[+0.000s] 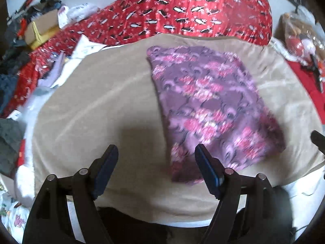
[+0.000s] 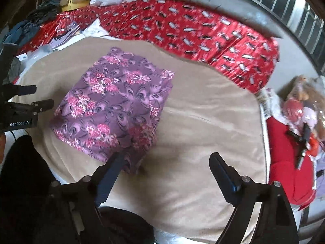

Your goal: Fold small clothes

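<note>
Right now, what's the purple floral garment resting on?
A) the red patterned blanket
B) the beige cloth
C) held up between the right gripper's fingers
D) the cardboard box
B: the purple floral garment lies folded flat on the beige cloth; the red patterned blanket sits behind it, and both the right gripper and the left gripper are open and hold nothing.

Your left tool [image 1: 156,152] stands with its jaws wide apart and nothing between them, above the tan cloth [image 1: 97,101] that covers the work surface. The folded purple floral garment [image 1: 205,105] lies flat on that cloth, its near corner just beside your tool's right finger [image 1: 205,166]; contact cannot be confirmed through the blur. A red patterned fabric [image 1: 182,12] lies beyond the tan cloth. A cardboard box [image 1: 42,28] and loose clothes sit at far left. Your right tool's tip [image 1: 317,138] shows at the right edge.
</note>
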The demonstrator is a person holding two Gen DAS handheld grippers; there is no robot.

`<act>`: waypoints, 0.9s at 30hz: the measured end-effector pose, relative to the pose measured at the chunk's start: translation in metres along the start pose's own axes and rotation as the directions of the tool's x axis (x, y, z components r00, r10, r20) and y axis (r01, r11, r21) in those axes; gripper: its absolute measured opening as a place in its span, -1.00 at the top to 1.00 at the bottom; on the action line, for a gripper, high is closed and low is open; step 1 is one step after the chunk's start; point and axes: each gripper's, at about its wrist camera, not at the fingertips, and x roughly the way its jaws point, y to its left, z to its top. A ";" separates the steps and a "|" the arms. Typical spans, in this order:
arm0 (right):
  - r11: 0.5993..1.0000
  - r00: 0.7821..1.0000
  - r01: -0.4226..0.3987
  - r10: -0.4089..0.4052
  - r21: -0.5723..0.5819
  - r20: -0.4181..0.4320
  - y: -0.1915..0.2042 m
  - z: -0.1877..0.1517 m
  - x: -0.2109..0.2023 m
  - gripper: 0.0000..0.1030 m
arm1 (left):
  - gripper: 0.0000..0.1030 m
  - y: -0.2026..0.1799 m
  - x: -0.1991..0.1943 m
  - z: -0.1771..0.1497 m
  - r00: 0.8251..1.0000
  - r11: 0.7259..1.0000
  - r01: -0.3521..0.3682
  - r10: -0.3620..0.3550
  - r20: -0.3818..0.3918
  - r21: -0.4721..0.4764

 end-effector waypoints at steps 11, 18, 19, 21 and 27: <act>0.995 1.000 -0.004 0.006 0.104 -0.023 0.024 -0.039 -0.002 -0.72 | -0.51 -0.019 -0.002 -0.021 1.000 0.996 -0.020 0.020 -0.006 0.091; 0.987 1.000 -0.008 0.003 0.161 0.030 0.020 -0.036 -0.014 -0.72 | -0.52 -0.025 -0.006 -0.026 1.000 0.996 0.029 -0.028 -0.015 0.086; 0.985 0.999 -0.010 0.005 0.171 0.034 0.019 -0.036 -0.015 -0.72 | -0.51 -0.026 -0.007 -0.027 0.999 0.996 0.035 -0.033 -0.014 0.083; 0.982 0.999 -0.019 0.012 0.188 0.041 0.019 -0.036 -0.016 -0.72 | -0.51 -0.027 -0.010 -0.027 0.999 0.996 0.047 -0.046 -0.011 0.081; 0.984 0.999 -0.011 0.004 0.176 0.039 0.027 -0.035 -0.016 -0.72 | -0.51 -0.032 -0.018 -0.027 0.997 0.993 0.078 -0.079 0.008 0.087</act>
